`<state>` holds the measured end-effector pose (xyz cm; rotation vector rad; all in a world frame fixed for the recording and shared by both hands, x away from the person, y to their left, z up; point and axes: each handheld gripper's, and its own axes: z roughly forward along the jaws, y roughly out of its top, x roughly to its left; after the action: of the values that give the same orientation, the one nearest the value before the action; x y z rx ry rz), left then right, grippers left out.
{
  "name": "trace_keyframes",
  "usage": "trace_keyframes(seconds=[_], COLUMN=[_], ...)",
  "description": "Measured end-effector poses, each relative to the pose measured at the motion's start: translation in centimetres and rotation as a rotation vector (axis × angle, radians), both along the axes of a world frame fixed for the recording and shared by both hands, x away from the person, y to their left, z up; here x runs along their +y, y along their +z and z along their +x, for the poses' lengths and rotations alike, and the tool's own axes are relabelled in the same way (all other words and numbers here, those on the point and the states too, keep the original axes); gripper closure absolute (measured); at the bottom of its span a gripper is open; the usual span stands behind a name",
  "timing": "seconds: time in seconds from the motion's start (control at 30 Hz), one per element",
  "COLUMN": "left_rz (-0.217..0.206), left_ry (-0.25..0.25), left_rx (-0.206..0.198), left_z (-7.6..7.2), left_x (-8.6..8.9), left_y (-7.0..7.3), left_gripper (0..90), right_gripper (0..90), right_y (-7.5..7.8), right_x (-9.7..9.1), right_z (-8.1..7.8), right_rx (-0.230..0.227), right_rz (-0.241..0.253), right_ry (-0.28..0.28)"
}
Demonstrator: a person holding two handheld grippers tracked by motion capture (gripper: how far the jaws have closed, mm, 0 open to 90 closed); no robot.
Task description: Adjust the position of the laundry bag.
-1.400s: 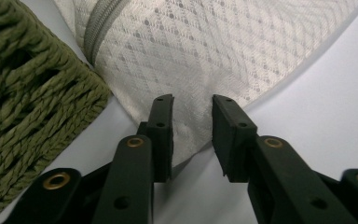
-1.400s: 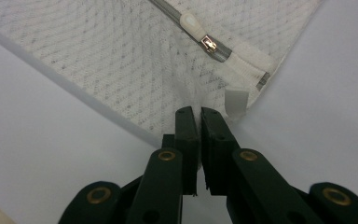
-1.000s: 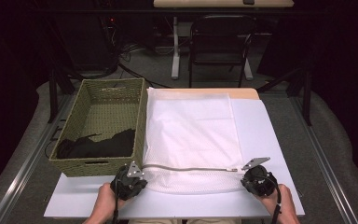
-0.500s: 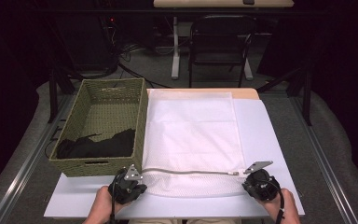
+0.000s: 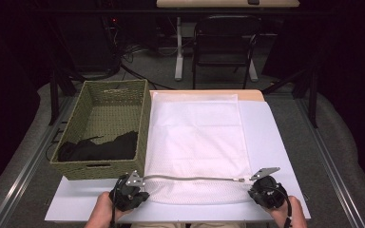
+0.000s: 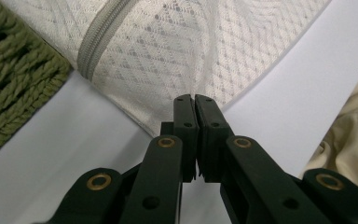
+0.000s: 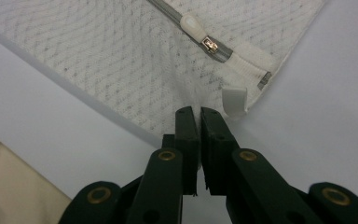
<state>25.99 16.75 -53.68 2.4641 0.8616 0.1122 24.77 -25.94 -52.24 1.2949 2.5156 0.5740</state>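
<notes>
**Both tools pinch the near edge of the mesh bag**

A white mesh laundry bag (image 5: pixel 197 142) lies flat on the white desk (image 5: pixel 275 137), reaching from the far edge almost to the near one. Its zipper (image 5: pixel 190 178) runs across the near end, with the slider (image 7: pixel 209 45) at the person's right. In the right gripper view a small white tab (image 7: pixel 234 100) sticks out at the bag's corner, just beside the jaws.

Just left of the bag, close against its long side, stands a green woven basket (image 5: pixel 145 128); dark clothing (image 5: pixel 100 148) lies heaped at its near end. The basket's near right corner is close to the left tool (image 5: pixel 129 194) — its weave shows at the left of the left gripper view. Beyond the desk a black chair (image 5: pixel 224 42) and cables lie on the floor, well apart from the work.

The left hand (image 5: pixel 102 214) and right hand (image 5: pixel 287 216) come in low from the near edge, each tool pointing forward over the desk. The left tool's jaws are closed to a narrow slit on the bag's near left edge, mesh gathered between the pads. The right tool (image 5: pixel 266 192) — likewise narrow — grips the mesh at the near right edge, just below the zipper's end.
</notes>
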Motion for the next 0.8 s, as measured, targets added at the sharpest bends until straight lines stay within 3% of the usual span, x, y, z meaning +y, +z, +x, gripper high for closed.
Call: trace_keyframes(seconds=[0.2,0.57,0.8], left_rz=[0.011,0.001,0.004], left_ry=[-0.029,-0.033,-0.073], left_rx=[0.017,0.049,0.065], left_z=[0.0,-0.4,-0.7], left_x=[0.0,0.3,0.2], left_y=[0.1,0.0,0.0], left_gripper=[88.5,88.6,88.6], right_gripper=[86.3,86.3,86.3], right_y=[-0.1,-0.2,-0.3], right_x=[-0.1,-0.3,-0.5], right_z=[-0.5,-1.0,-1.5], right_rx=[0.005,0.02,0.03], right_rz=[0.008,0.015,0.015], right_ry=[-0.002,0.001,-0.001])
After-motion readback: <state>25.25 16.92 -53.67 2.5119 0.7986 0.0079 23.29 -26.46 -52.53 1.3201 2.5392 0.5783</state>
